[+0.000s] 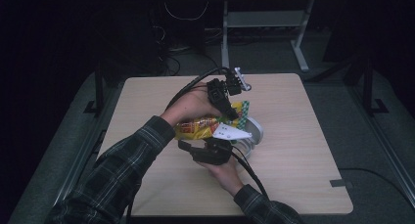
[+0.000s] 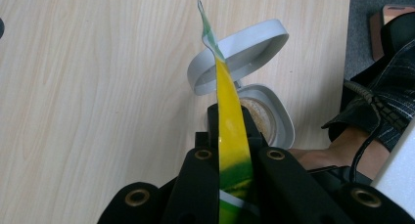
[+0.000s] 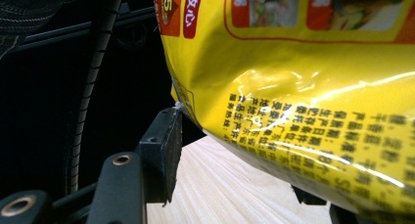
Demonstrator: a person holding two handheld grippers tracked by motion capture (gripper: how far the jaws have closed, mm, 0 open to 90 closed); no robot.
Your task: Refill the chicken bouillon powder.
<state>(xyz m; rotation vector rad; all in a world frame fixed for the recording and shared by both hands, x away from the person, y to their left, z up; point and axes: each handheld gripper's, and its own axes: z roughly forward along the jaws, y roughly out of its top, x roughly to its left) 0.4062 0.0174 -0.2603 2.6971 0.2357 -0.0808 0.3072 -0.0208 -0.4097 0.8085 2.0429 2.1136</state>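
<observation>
Two grippers share one yellow packet [image 1: 203, 126] over the table's centre: my left gripper [image 2: 235, 136] is clamped tight on its sealed edge, my right gripper [image 1: 208, 150] half-closed around its body. I'd tip it slowly over the open grey container [image 2: 274, 121] at right.

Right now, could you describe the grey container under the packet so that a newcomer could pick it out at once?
Start at the light wooden table and go to its middle, where both grippers hold a yellow packet. Directly under the packet's end stands the grey container, holding something brownish. Its hinged lid, flipped up and open, sets it apart.
</observation>
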